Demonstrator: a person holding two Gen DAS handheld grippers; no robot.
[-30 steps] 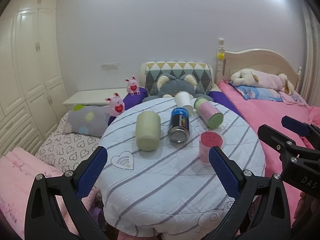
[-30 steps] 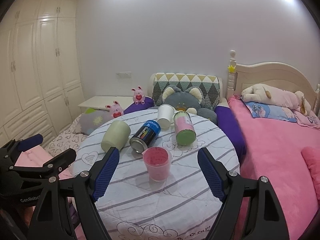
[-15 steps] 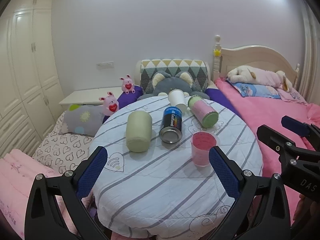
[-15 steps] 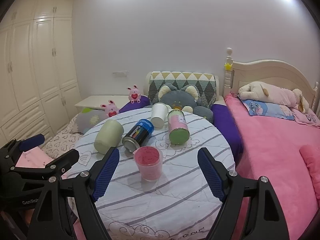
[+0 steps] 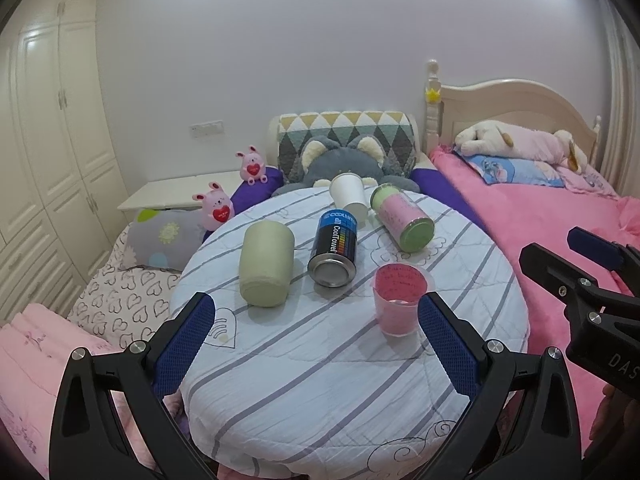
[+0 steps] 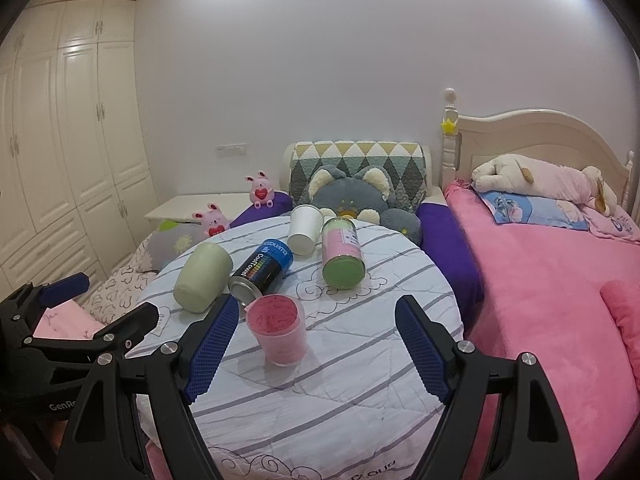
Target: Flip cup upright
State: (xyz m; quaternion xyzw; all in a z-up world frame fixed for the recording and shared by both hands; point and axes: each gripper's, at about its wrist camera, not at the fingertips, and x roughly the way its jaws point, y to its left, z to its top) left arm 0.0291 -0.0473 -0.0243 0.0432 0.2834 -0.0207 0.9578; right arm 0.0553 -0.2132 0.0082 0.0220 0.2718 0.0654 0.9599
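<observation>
A pale green cup (image 5: 266,265) lies on its side on the round striped table (image 5: 320,380), left of the middle; it also shows in the right wrist view (image 6: 203,277). A white paper cup (image 5: 349,197) stands upside down at the far edge, seen too in the right wrist view (image 6: 304,229). A pink plastic cup (image 5: 398,298) stands upright near the front, also in the right wrist view (image 6: 279,334). My left gripper (image 5: 316,344) is open and empty, held back from the table. My right gripper (image 6: 316,350) is open and empty, just behind the pink cup.
A dark blue can (image 5: 335,248) and a pink-and-green can (image 5: 402,222) lie on their sides mid-table. A pink bed (image 6: 560,280) runs along the right. Plush toys and cushions (image 5: 340,160) sit behind the table. Wardrobes (image 6: 60,140) line the left wall.
Both grippers have drifted back and slightly up, so the table looks a little further off. Both stay open. The objects on the table have not moved.
</observation>
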